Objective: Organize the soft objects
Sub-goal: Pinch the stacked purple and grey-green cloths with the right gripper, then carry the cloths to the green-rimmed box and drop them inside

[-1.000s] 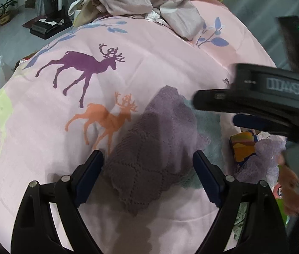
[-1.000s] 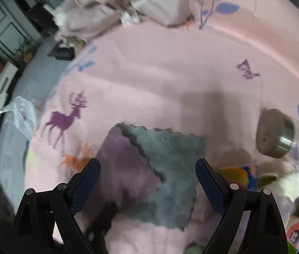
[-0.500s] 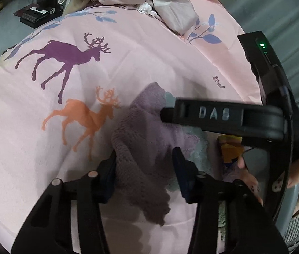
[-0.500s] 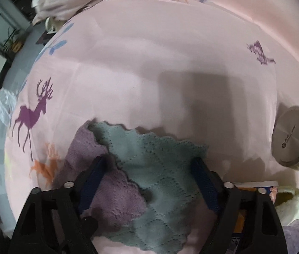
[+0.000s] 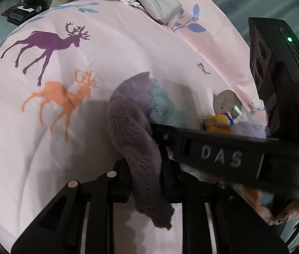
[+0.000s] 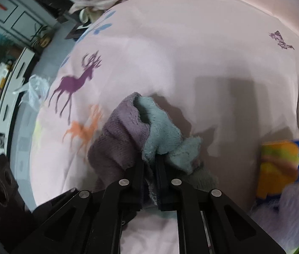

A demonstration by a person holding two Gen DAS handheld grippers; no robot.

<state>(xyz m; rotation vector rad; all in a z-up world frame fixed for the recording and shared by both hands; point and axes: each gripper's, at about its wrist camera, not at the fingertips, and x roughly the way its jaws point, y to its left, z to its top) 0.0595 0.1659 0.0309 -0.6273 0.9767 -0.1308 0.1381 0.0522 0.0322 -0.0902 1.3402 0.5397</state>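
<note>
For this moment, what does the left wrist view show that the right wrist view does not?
Only the left wrist view shows the right gripper's black body marked DAS crossing the frame, with a hand beneath it. Only the right wrist view shows the white plastic bag and cabinets off the bed. Both show the purple knitted cloth and grey-green fleecy cloth bunched on the pink deer-print sheet, each gripper pinching fabric.

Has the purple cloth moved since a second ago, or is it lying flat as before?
Yes. The purple cloth lay flat beside the orange deer print; now it is bunched and lifted off the bedspread, pinched in the left gripper.
</note>
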